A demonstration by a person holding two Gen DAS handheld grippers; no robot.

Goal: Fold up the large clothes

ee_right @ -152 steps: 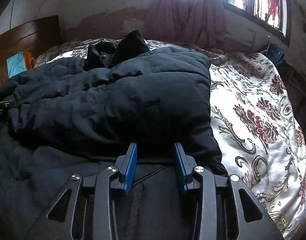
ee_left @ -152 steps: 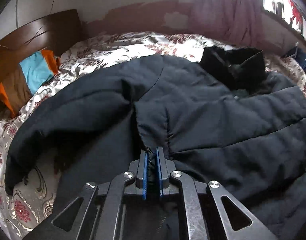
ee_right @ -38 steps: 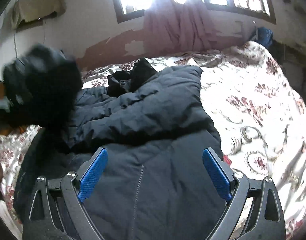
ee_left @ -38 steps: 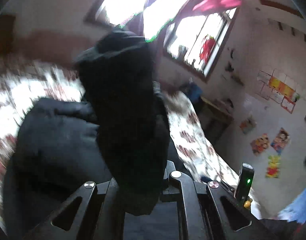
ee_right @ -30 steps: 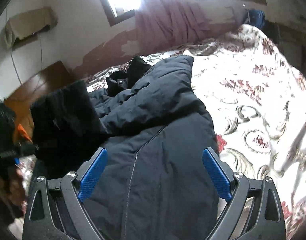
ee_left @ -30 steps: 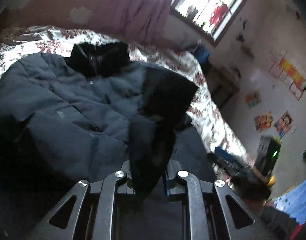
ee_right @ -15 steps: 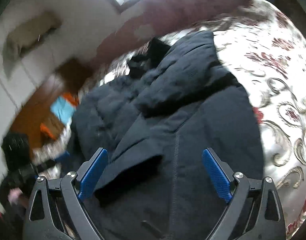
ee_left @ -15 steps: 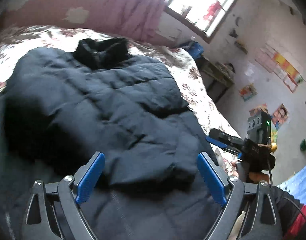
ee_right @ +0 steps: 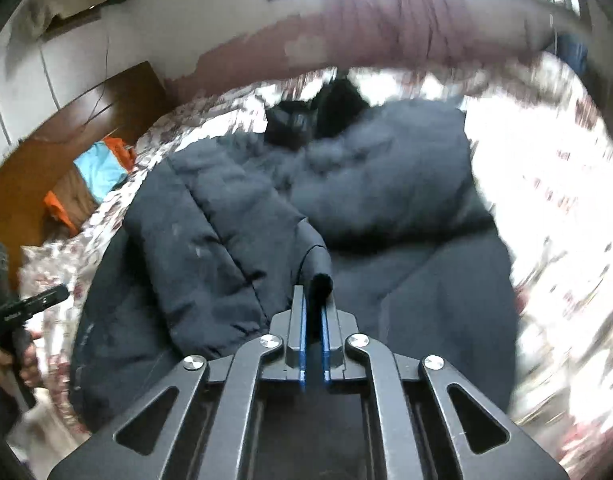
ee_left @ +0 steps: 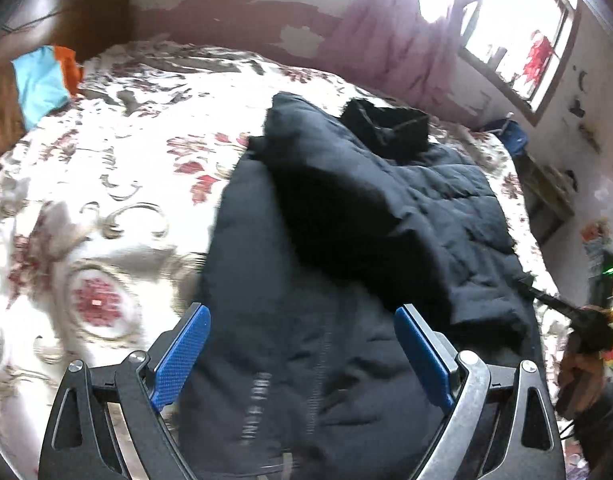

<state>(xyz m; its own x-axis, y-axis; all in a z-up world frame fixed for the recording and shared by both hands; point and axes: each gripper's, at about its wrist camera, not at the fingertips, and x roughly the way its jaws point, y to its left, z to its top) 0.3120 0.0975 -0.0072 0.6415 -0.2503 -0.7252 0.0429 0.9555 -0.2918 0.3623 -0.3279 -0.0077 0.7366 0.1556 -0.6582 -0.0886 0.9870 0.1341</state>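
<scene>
The right gripper [ee_right: 313, 312] is clamped on a thin fold of the jacket [ee_right: 234, 216] at frame centre. The left gripper [ee_left: 302, 352] gapes empty over the hem (lower middle). That small bite could slip, undoing the folded sleeves.

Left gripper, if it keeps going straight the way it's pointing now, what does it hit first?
Most likely the dark padded jacket spread on the bed: the open left gripper points down at its lower panel, though depth is unclear.

I saw a bed [ee_left: 106, 184] with a floral cover, a wooden headboard [ee_right: 118, 96] at its far left, a pink curtain [ee_left: 390, 40] on the patchy wall [ee_left: 234, 12] behind, and bright windows [ee_left: 518, 40] glaring at upper right. Posters were blurred.
</scene>
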